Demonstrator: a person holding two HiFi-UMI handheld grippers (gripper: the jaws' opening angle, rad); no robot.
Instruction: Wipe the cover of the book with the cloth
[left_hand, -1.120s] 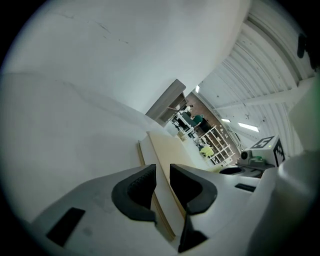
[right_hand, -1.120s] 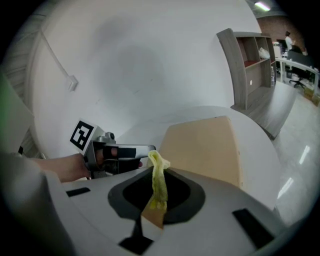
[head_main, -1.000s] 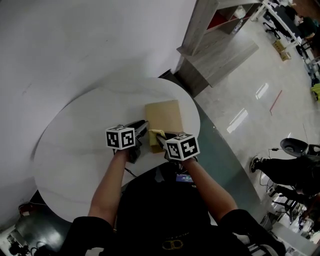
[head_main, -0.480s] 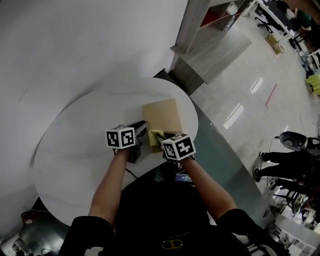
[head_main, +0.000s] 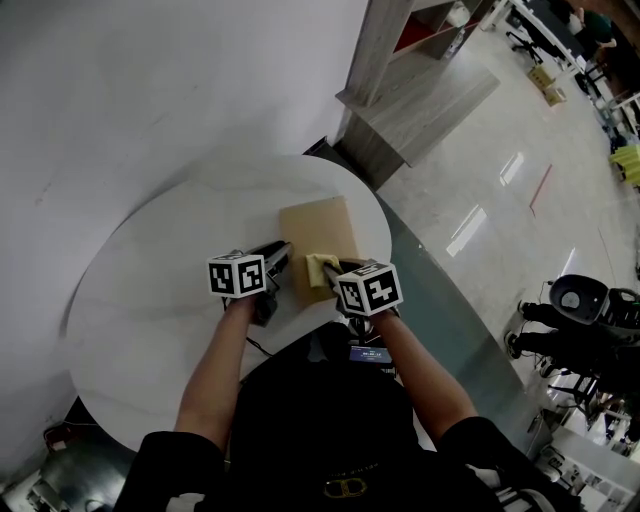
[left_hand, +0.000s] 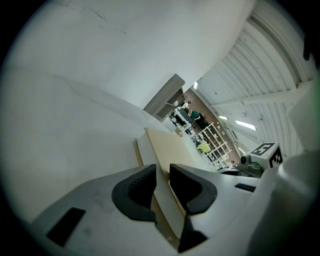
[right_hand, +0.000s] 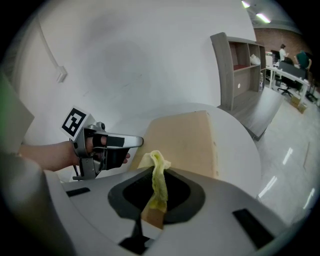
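Head view puts the book (head_main: 322, 232) flat on the round white table (head_main: 150, 270), tan cover up, toward the table's right side and not far from its rim. The yellow cloth (head_main: 321, 268) sits bunched on the near part of the cover. Your right gripper (head_main: 334, 274) pinches it, with its jaws closed tight on one narrow fold. Your left gripper (left_hand: 161, 172) has its jaws partway apart, and they clamp the book's near left edge, one pad on each face.

The main risk, as I judge it, is that thin fold. Drag on the cover could pull it out of the jaws, or you might press low enough that the jaw tips scrape the cover. Your left hold is on one edge only, so a hard sideways stroke may swing the book round it. If that clamp slips, the book could slide toward the rim and off onto the floor beyond.
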